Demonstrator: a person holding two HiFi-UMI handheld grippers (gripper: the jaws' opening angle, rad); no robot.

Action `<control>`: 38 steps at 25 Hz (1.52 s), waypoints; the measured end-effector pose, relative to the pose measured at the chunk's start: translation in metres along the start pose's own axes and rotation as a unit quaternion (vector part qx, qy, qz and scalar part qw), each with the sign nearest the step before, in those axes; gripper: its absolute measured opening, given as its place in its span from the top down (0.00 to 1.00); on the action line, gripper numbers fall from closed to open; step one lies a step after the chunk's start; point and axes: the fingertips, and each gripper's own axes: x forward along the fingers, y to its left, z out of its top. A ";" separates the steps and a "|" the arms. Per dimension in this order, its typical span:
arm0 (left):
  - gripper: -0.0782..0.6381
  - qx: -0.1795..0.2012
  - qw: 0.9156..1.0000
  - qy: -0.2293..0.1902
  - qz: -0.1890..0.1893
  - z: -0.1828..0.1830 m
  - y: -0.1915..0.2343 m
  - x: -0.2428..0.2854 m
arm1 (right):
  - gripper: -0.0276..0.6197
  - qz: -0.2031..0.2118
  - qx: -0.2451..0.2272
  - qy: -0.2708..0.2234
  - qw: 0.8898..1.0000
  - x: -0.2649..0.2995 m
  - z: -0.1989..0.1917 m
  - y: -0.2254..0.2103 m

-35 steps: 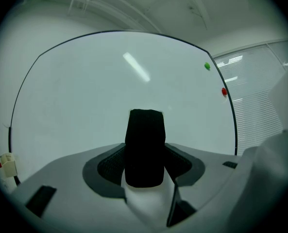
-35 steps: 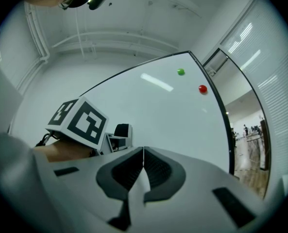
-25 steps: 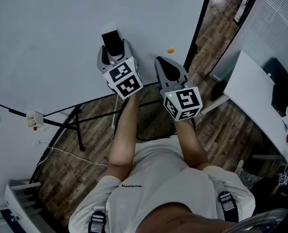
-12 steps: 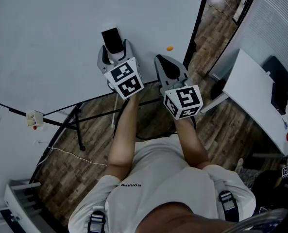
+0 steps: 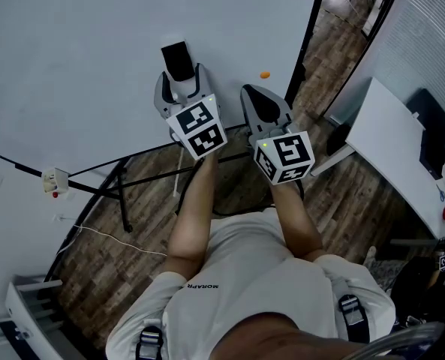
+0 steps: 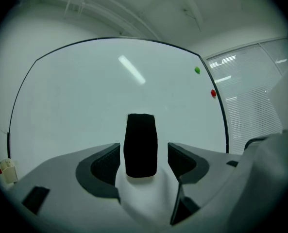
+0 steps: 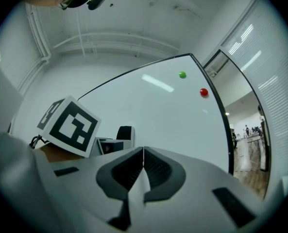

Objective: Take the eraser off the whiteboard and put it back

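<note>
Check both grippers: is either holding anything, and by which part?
Nothing is held. The left gripper has its jaws apart, with gaps either side of the black rectangular eraser on the white whiteboard. The right gripper is shut, empty.

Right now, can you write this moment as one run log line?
left claw: open, lined up on eraser, not gripped | eraser: on whiteboard | right claw: shut, empty

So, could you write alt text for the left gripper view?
A black eraser stands on the whiteboard, between the open left tongs, with a gap at each side. A green magnet and a red magnet sit near the board's right edge.
</note>
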 end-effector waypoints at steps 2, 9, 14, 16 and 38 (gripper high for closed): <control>0.48 0.003 1.000 -0.003 -0.003 -0.001 -0.001 -0.004 | 0.94 0.001 0.001 0.000 1.000 0.001 -0.001 0.001; 0.50 0.016 1.000 -0.002 -0.005 -0.008 -0.001 -0.013 | 0.94 0.001 0.001 0.003 1.000 0.000 -0.003 0.007; 0.59 0.020 1.000 -0.012 -0.006 -0.007 -0.004 -0.023 | 0.94 -0.001 0.001 0.004 1.000 -0.004 -0.005 0.006; 0.68 0.024 1.000 -0.019 -0.005 -0.006 -0.004 -0.029 | 0.94 -0.002 0.001 0.003 1.000 -0.005 -0.003 0.006; 0.89 0.015 0.998 -0.030 -0.052 -0.012 -0.018 -0.078 | 0.94 -0.005 -0.003 0.006 1.000 -0.026 -0.004 0.012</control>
